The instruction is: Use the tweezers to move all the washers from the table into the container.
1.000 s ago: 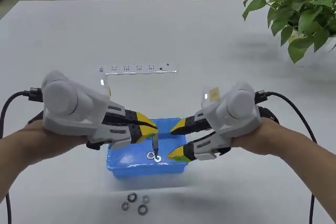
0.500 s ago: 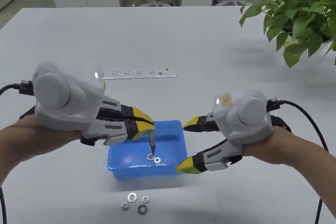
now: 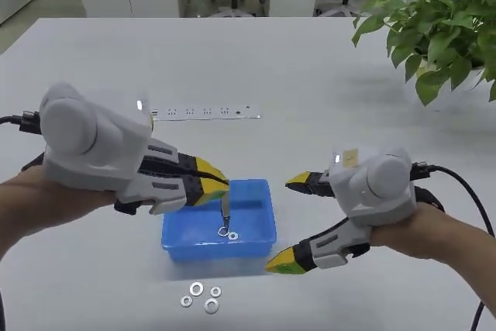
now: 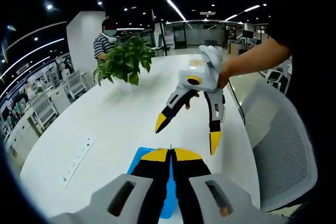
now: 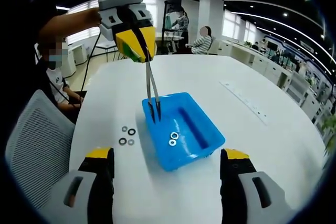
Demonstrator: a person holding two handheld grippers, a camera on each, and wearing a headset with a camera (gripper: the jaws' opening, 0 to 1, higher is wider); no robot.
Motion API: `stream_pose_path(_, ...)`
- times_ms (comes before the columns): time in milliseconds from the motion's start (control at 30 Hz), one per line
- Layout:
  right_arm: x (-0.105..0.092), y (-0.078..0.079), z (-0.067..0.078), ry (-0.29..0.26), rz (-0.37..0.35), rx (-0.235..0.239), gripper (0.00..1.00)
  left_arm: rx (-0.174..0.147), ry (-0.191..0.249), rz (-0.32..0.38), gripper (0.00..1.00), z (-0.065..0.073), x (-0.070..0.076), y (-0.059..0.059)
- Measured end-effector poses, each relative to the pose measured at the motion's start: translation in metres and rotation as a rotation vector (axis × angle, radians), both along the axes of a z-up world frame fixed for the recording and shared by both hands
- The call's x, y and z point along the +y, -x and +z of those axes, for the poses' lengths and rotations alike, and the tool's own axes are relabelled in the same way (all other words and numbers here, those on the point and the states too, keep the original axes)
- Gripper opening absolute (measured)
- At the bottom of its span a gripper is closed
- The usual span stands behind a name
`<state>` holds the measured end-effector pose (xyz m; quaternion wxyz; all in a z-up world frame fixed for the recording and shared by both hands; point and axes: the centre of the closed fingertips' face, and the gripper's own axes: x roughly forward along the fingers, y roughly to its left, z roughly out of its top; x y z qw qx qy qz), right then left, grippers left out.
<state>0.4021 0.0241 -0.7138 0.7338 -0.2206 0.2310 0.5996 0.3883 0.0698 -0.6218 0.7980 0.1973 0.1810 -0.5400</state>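
On the white office worktop (image 3: pixel 310 75), 4 washers (image 3: pixel 200 296) lie just outside the blue container (image 3: pixel 217 247) holding 2 more; with the left gripper (image 3: pixel 213 184) clenched on the tweezers (image 3: pixel 225 211) and the right gripper (image 3: pixel 288 222) released, a skewed pinch could flick one away.

1. Two small metal ring washers (image 3: pixel 224 231) lie in the blue rectangular plastic container (image 3: pixel 262 205) on the white table (image 3: pixel 310 75).
2. Four more washers (image 3: pixel 196 289) lie just before it.
3. A white power strip (image 3: pixel 203 113) lies behind; a leafy green plant (image 3: pixel 434 29) stands far right.
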Motion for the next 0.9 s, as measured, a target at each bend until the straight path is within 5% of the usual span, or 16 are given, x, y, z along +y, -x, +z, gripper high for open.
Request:
stream_pose_path(433, 0.0, 0.013, 0.0, -0.034, -0.025, -0.001, 1.0, 0.017, -0.012, -0.021, 0.06, -0.009, 0.001, 0.026)
stream_pose_path(900, 0.001, 0.027, -0.006, -0.038, -0.026, 0.017, 1.0, 0.046, -0.009, -0.028, 0.06, -0.029, 0.001, 0.047)
